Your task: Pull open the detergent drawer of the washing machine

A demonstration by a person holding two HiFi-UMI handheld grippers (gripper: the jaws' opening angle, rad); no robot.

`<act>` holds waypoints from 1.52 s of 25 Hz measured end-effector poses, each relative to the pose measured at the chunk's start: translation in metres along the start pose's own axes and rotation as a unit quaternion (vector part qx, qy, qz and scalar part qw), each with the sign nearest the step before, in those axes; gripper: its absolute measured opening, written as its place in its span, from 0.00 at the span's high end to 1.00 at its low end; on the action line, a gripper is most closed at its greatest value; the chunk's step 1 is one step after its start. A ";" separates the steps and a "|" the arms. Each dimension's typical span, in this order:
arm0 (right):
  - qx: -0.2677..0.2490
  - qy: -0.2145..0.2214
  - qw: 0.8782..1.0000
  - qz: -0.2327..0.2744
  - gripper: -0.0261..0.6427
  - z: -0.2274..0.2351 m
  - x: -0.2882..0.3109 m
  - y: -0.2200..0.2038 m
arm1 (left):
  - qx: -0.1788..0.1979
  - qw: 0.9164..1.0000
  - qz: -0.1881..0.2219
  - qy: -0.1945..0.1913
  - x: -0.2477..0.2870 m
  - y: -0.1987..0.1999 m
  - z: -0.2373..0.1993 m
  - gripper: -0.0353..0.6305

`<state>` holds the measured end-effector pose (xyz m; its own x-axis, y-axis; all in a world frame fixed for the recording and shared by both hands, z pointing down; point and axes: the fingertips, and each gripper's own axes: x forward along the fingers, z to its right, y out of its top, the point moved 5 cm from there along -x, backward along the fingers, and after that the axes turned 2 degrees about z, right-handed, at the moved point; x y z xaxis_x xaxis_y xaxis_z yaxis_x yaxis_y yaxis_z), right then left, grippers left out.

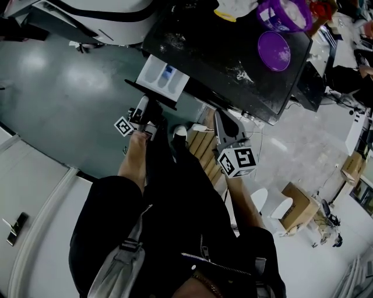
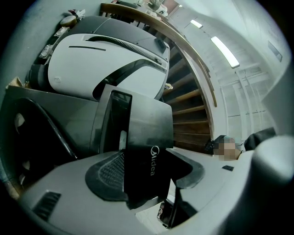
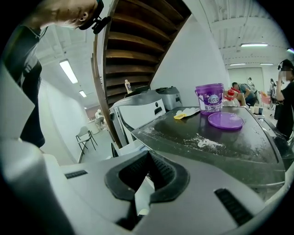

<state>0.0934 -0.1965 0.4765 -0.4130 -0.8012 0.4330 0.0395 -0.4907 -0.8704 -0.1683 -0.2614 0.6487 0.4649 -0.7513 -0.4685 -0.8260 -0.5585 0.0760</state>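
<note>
The washing machine [image 1: 233, 52] has a dark top, and its detergent drawer [image 1: 164, 77] stands pulled out, showing white compartments. My left gripper [image 1: 143, 110] is shut on the drawer's dark front panel [image 1: 150, 95]. In the left gripper view that panel [image 2: 144, 133], printed with a brand name, fills the space between the pads of the left gripper [image 2: 147, 176]. My right gripper [image 1: 224, 125] hangs free in front of the machine, right of the drawer. In its own view the right gripper [image 3: 148, 176] is slightly open and holds nothing, with the machine's top [image 3: 216, 137] ahead.
A purple bucket [image 1: 285, 14], its purple lid [image 1: 274, 51], spilled white powder and a yellow cloth [image 3: 183, 114] sit on the machine's top. Wooden stairs [image 1: 204, 145] run beside the machine. A white appliance [image 2: 105, 59] stands to the left. A cardboard box [image 1: 297, 206] lies on the floor at right.
</note>
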 end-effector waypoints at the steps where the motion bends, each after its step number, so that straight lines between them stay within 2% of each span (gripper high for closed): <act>1: 0.000 0.002 1.000 0.000 0.95 -0.001 0.000 0.000 | -0.001 1.000 0.001 -0.001 -0.006 -0.001 0.002 0.56; 12: -0.003 0.025 1.000 0.004 0.95 -0.017 -0.001 -0.002 | -0.003 1.000 -0.018 0.018 -0.023 0.003 0.008 0.53; 15: -0.004 0.028 1.000 0.010 0.95 -0.019 -0.005 0.000 | 0.004 0.997 -0.030 0.064 -0.031 0.003 0.009 0.52; 16: -0.005 0.027 1.000 0.011 0.95 -0.019 -0.007 0.001 | 0.013 0.995 -0.040 0.087 -0.035 0.002 0.009 0.58; 19: -0.009 0.019 1.000 0.013 0.95 -0.019 -0.013 0.006 | 0.064 0.982 -0.083 0.156 -0.045 0.001 0.016 0.64; 21: -0.025 0.020 0.999 0.018 0.95 -0.023 -0.012 0.008 | 0.125 0.963 -0.108 0.211 -0.050 0.007 0.025 0.81; 22: -0.032 0.023 0.999 0.019 0.95 -0.025 -0.012 0.009 | 0.162 0.950 -0.124 0.238 -0.053 0.009 0.030 0.85; 24: -0.040 0.030 0.999 0.020 0.95 -0.025 -0.014 0.011 | 0.240 0.917 -0.169 0.272 -0.050 0.006 0.041 0.88; 27: -0.047 0.037 0.998 0.025 0.95 -0.025 -0.018 0.015 | 0.327 0.872 -0.219 0.290 -0.042 -0.002 0.061 0.90; 28: -0.050 0.040 0.998 0.027 0.95 -0.027 -0.019 0.016 | 0.356 0.856 -0.233 0.295 -0.040 -0.004 0.068 0.90; 31: -0.059 0.051 0.996 0.034 0.95 -0.030 -0.022 0.021 | 0.437 0.797 -0.274 0.312 -0.035 -0.011 0.087 0.91; 34: -0.070 0.062 0.995 0.043 0.95 -0.034 -0.025 0.028 | 0.495 0.749 -0.287 0.335 -0.025 -0.017 0.106 0.91; 36: -0.076 0.067 0.994 0.050 0.95 -0.036 -0.028 0.033 | 0.528 0.724 -0.285 0.340 -0.017 -0.024 0.120 0.91; 38: -0.082 0.072 0.992 0.057 0.95 -0.039 -0.033 0.037 | 0.553 0.712 -0.281 0.331 -0.011 -0.034 0.137 0.91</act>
<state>0.0734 -0.1751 0.4206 -0.5412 -0.7848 0.3018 -0.0499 -0.3283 -0.9432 -0.1889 -0.1865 0.5310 0.5673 -0.7238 0.3928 -0.0268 -0.4929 -0.8697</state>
